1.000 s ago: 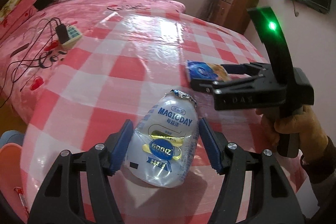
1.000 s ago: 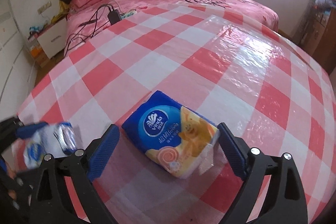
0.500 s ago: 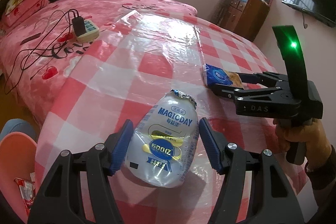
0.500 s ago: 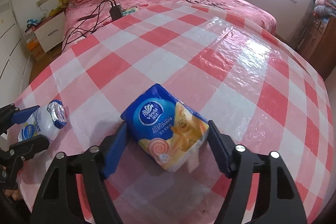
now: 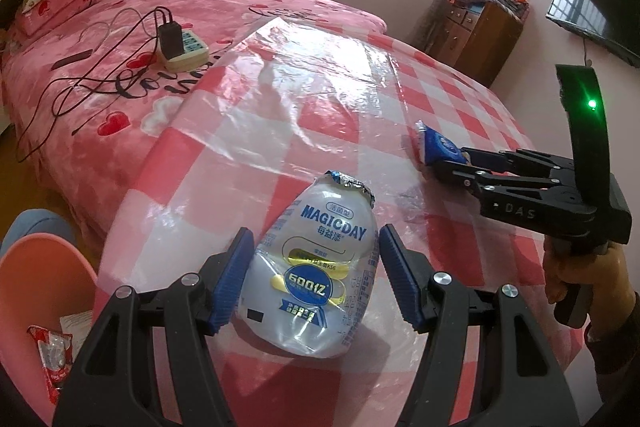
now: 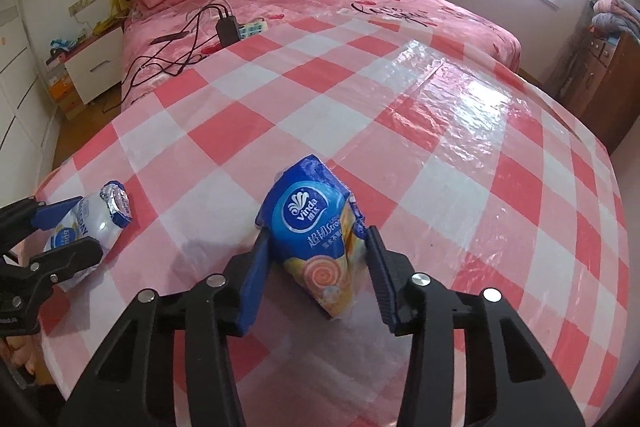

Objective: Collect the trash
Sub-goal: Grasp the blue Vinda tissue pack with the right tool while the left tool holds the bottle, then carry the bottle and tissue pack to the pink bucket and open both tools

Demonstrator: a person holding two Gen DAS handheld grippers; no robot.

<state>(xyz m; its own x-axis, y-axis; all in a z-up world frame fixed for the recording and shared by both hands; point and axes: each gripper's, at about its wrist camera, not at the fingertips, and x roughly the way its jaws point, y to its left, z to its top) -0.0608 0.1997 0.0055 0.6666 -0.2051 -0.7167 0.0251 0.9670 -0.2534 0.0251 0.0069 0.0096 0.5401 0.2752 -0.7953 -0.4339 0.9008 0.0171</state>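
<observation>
Bed [image 6: 360, 11]: behind the worktop, under a pink heart-print cover, with pillows stacked at the head.
Worktop [image 6: 460, 155]: covered by a red, pink and white checked cloth under a glossy clear sheet; it carries both pieces of trash.
Cabinet [image 5: 476, 35]: dark wood, by the far wall, with folded blankets on top.
Basin [image 5: 36, 267]: salmon-coloured, below the worktop's near-left edge in the left wrist view, with a red wrapper [image 5: 50, 359] lying inside.
Left hand-held gripper [image 5: 316, 279]: blue pads on either side of the drink bottle; the left pad touches the bottle's side, the right pad stands just beside it with a thin gap, so the jaws are not closed on it.
Right hand-held gripper [image 6: 316, 279]: clenched on the tissue pack, both blue pads pressing into its sides so the wrapper is crumpled between them; the person's hand [image 5: 580, 271] holds its grip, and a green light glows on its upright part.
Drink bottle [image 5: 316, 267]: clear plastic, labelled MAGICDAY, lying on its side near the worktop's front-left corner, its torn foil top pointing away from the left gripper.
Tissue pack [image 6: 316, 235]: blue and orange Vinda pack, tilted up in the right gripper's jaws, its lower end at the cloth; well apart from the bottle.
Power strip [image 5: 182, 49]: on the bed cover, with a black plug and trailing black cables.
</observation>
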